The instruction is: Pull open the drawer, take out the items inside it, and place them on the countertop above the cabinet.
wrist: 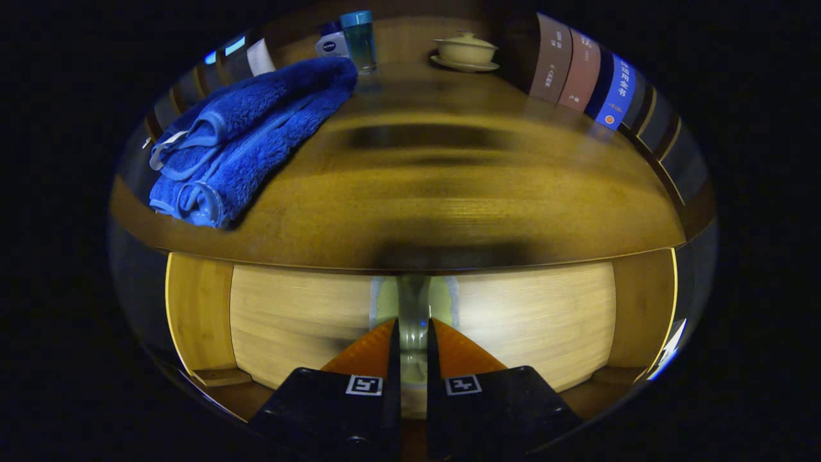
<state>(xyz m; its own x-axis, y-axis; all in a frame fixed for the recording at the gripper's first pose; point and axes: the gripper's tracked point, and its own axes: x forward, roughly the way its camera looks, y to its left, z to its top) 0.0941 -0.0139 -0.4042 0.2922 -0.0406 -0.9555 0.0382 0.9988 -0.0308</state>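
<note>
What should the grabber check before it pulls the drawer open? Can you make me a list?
1. Handle between the fingers: ok. The drawer handle sits in the gap of the gripper.
2. Fingers pressing on the handle: ok, as far as it looks. The fingers are nearly closed on both sides of it.
3. Drawer shut: ok. The drawer front sits level with the cabinet frame.
4. Room on the countertop: ok. The middle is bare wood.
5. Things on top out of the way: ok. The blue towel, bottle, lidded bowl and books sit well beyond the front edge.
6. What is inside the drawer: cannot tell.
</note>
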